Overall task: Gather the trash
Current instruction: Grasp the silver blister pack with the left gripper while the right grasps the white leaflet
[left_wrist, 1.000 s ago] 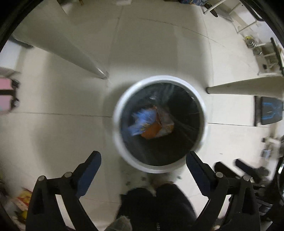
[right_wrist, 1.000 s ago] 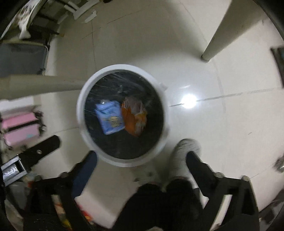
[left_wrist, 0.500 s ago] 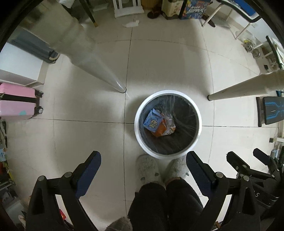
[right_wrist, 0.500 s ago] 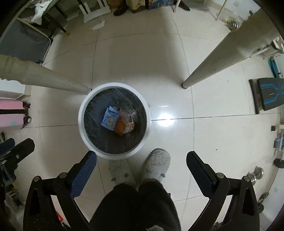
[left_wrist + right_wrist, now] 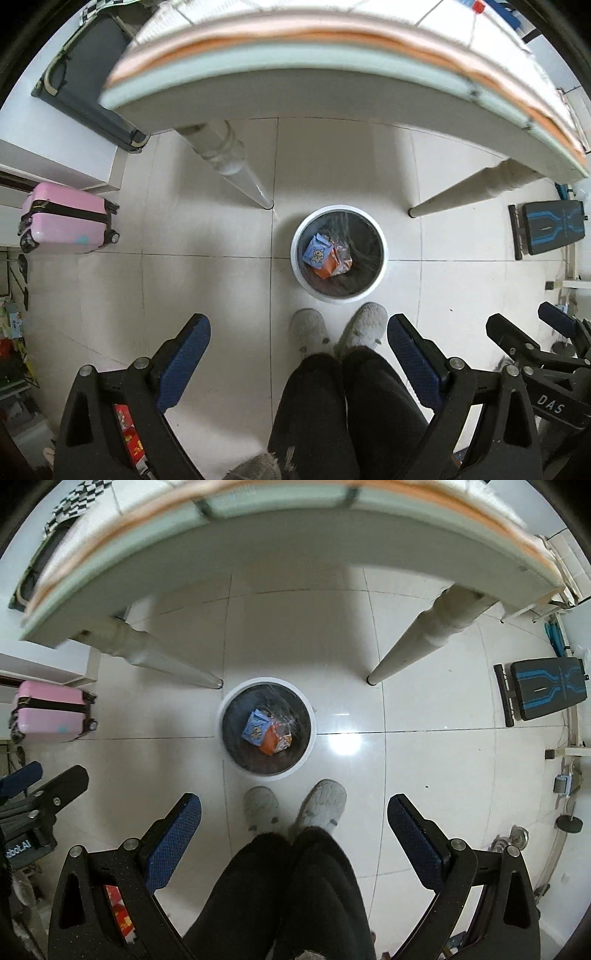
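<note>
Below the worktop, on the pale tiled floor, we are looking down on these items:

- Round white plastic bin with a dark liner: it is standing upright between two cream turned worktop legs, just ahead of our grey slippers.
- Blue printed snack packet and orange crinkled wrapper: both are lying touching each other at the bottom of the bin, so this trash is already in.
- Left hand-held gripper: we are holding it high, jaws spread wide, nothing between the blue pads.
- Right hand-held gripper: likewise wide and carrying nothing; its neighbour is showing at the frame edge.
- Pink hard-shell suitcase and black-and-blue padded bench: both are standing well apart from the bin, off to either side.

We are judging the step in hand to be coming up from the bin toward the worktop for the next piece. To do it well, we are advising lifting clear of the worktop edge before reaching forward, keeping the jaws wide, and leaving the bin where it stands for the next drop. Whether more trash is lying on the worktop, we cannot tell; its top is blurred.
</note>
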`<action>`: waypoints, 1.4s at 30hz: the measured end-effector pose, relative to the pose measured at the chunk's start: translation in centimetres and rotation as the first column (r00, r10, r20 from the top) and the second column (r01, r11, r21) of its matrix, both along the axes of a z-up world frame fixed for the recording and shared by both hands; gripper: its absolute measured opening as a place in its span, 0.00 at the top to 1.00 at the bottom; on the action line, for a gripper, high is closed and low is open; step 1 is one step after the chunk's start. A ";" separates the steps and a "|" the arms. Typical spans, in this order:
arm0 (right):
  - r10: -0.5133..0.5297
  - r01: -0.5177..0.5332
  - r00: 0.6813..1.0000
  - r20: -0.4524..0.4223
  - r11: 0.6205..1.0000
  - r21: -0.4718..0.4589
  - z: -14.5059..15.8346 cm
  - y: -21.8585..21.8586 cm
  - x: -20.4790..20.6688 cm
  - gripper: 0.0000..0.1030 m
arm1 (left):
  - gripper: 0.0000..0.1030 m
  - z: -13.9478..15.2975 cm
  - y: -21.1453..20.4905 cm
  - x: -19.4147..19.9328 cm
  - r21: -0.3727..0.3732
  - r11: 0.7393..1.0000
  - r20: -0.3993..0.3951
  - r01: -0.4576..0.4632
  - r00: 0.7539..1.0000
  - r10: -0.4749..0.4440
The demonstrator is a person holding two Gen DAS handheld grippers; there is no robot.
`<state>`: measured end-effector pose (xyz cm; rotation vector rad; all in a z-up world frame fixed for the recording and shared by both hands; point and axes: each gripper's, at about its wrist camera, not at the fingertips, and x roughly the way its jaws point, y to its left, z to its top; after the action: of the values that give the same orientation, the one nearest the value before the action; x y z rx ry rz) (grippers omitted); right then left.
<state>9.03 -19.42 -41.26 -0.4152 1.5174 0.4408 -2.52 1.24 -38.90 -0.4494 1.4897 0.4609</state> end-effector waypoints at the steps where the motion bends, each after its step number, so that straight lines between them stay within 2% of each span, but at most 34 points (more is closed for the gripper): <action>1: -0.003 0.003 1.000 -0.006 1.000 0.006 1.0 -0.1 -0.3 0.01 | 0.05 0.8 -0.1 0.0 -0.001 1.000 0.002 0.004 1.000 -0.004; 5: -0.023 0.025 0.999 -0.035 0.998 0.059 6.6 -0.3 -0.7 0.01 | 0.05 4.9 0.2 0.4 0.017 1.000 0.030 0.010 0.999 -0.011; 9: -0.065 0.071 0.997 -0.048 0.989 0.129 11.6 -0.1 0.9 0.01 | 0.05 9.7 1.5 2.9 0.082 0.997 0.100 -0.015 0.995 0.007; 13: -0.103 0.103 0.995 -0.009 0.982 0.158 15.4 0.5 6.3 0.01 | 0.03 13.7 2.9 7.3 0.190 0.982 0.181 -0.019 0.983 -0.016; 14: -0.094 0.092 0.996 0.007 0.985 0.149 16.1 0.8 8.1 0.01 | 0.00 14.3 3.2 8.8 0.217 0.976 0.189 -0.008 0.981 -0.034; 17: -0.083 0.078 0.996 0.042 0.989 0.122 17.4 1.6 13.6 0.01 | 0.00 14.4 4.0 13.7 0.289 0.957 0.204 0.032 0.975 -0.094; 21: -0.073 0.069 0.996 0.059 0.995 0.076 16.8 2.0 23.5 0.01 | 0.00 12.5 5.6 21.6 0.357 0.930 0.138 0.091 0.979 -0.149; 24: -0.090 0.086 0.993 0.072 0.995 0.050 15.5 2.0 31.1 0.01 | 0.00 9.8 7.0 27.2 0.401 0.910 0.066 0.108 0.987 -0.147; 28: -0.095 0.095 0.992 0.087 0.995 0.005 12.3 2.6 41.0 0.01 | 0.00 6.8 8.7 32.0 0.389 0.914 0.007 0.117 0.992 -0.130; 32: -0.047 0.053 0.994 0.100 0.997 -0.053 8.5 5.2 48.8 0.01 | 0.00 4.3 9.7 35.4 0.388 0.911 -0.045 0.140 0.990 -0.133; 36: 0.017 -0.013 0.998 0.056 0.998 -0.068 5.5 7.9 52.5 0.01 | 0.00 3.1 10.5 37.6 0.372 0.911 -0.072 0.177 0.984 -0.161; 39: 0.070 -0.067 0.997 0.035 0.995 -0.078 3.6 9.5 53.2 0.01 | 0.00 2.9 10.7 38.4 0.330 0.910 -0.080 0.253 0.967 -0.240; 40: 0.078 -0.075 0.996 0.035 0.994 -0.082 3.3 9.8 53.2 0.06 | 0.00 3.0 10.5 38.6 0.327 0.897 -0.092 0.296 0.955 -0.282; 42: 0.048 -0.045 0.998 0.037 0.997 -0.063 3.5 9.3 53.0 0.16 | 0.00 2.9 9.9 38.9 0.327 0.850 -0.134 0.413 0.911 -0.390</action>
<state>61.99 -10.12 -37.80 -0.5056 1.4895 0.4211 36.42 11.13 -36.02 0.1636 1.4751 0.3940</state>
